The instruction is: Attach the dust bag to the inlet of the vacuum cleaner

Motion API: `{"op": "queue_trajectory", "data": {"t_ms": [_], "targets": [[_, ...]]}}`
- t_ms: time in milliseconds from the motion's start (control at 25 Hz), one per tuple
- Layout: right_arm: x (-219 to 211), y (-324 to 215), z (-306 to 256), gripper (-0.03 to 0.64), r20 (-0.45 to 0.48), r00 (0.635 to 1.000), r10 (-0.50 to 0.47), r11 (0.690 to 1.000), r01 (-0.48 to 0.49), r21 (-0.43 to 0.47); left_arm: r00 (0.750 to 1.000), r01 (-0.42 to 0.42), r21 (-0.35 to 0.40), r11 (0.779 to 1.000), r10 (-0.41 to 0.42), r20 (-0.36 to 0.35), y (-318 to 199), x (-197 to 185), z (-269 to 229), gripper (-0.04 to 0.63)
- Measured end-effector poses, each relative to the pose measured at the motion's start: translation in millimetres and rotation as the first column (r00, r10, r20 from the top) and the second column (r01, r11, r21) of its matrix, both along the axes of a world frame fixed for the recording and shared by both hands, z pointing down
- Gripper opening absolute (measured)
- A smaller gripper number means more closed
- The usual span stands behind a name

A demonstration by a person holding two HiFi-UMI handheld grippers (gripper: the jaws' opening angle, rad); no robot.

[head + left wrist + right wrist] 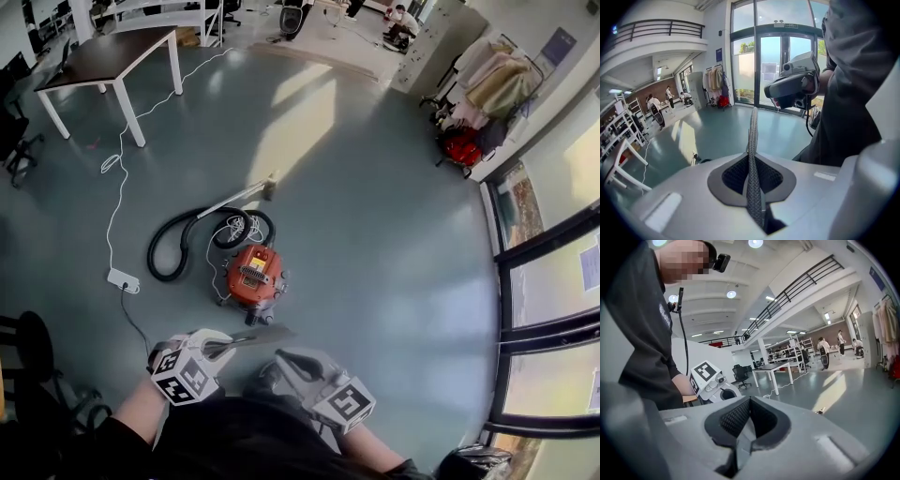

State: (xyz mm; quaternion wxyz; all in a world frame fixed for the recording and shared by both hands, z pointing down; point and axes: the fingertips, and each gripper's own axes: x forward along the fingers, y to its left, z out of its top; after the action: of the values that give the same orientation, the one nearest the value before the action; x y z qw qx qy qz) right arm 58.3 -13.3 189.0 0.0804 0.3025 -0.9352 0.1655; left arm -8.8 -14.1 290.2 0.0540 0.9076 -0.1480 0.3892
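Observation:
The orange vacuum cleaner [253, 274] stands on the floor ahead of me, its black hose [178, 246] curled to the left. My left gripper [225, 347] is shut on a flat grey dust bag [255, 337]. In the left gripper view the dust bag [752, 136] stands edge-on, rising out of my left gripper [752, 174]. My right gripper [281, 358] is just right of the bag, near my body. In the right gripper view my right gripper [749, 409] has its pads together with nothing between them. Both grippers are held well short of the vacuum.
A white cable runs to a power strip [123, 279] left of the vacuum. A dark-topped table [112, 56] stands far left, and a black stool [28, 342] near left. Glass doors [553, 309] line the right side, with a clothes rack [487, 94] beyond.

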Motion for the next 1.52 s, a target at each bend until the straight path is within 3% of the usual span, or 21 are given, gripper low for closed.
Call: {"op": "queue_trajectory", "data": {"t_ms": [240,440,880,1160,1520], "targets": [[23,-19,13,-0.006,0.006,1.000,-0.023,0.999,0.023,-0.029,0.996,0.081,-0.005,0.997,-0.081,0.028,-14,13,17,0.038],[26,-26,29,-0.006,-0.032,0.999,-0.011,0.999,0.010,-0.040,0.995,0.095,-0.035,0.995,-0.094,0.017,-20,10,34,0.038],[-14,-36,60,-0.006,-0.078,0.993,0.091,0.989,-0.099,-0.108,0.998,-0.051,-0.060,0.997,0.052,0.019,-29,-16,76,0.038],[-41,-50,75,-0.006,-0.084,0.987,0.136,0.984,-0.145,-0.104,0.991,-0.128,-0.064,0.990,0.131,0.041,-35,-32,109,0.038],[-39,-57,126,-0.006,-0.104,0.981,0.166,0.973,-0.180,-0.141,0.975,-0.206,-0.101,0.973,0.213,0.059,-20,-33,172,0.038]]}}
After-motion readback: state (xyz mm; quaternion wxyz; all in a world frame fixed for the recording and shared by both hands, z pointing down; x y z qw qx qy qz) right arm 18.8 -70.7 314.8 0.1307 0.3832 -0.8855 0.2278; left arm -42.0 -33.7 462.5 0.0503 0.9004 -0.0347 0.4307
